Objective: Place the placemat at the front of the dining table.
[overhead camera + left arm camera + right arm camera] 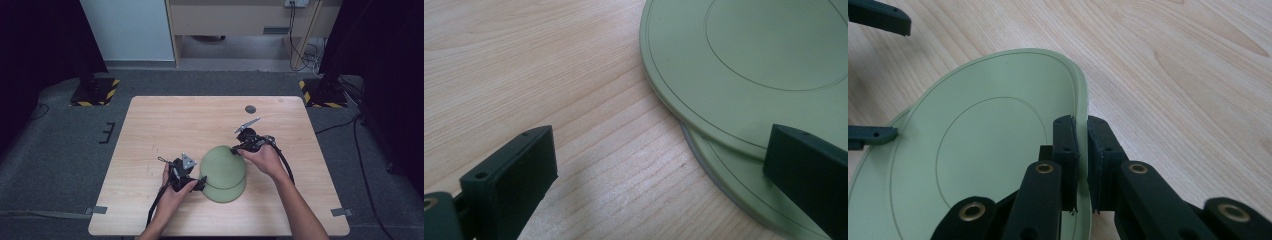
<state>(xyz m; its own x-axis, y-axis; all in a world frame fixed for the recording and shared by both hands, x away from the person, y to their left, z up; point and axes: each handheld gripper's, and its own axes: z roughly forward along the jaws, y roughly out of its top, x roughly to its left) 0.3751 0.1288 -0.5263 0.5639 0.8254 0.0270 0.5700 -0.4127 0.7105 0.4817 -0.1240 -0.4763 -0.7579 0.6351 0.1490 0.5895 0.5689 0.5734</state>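
Observation:
Two pale green plates lie stacked and offset on the wooden table. The upper plate is tilted, with its far right rim raised. My right gripper is shut on that rim, one pad on each face. The lower plate lies flat and sticks out toward the front edge. My left gripper stands open at the plates' left edge. One of its fingers hangs over the lower plate's rim, while the other is above bare wood.
A small dark round mark sits near the table's far edge. Grey tape tabs stick to the front corners. Two stand bases with yellow-black stripes rest on the floor beyond the table.

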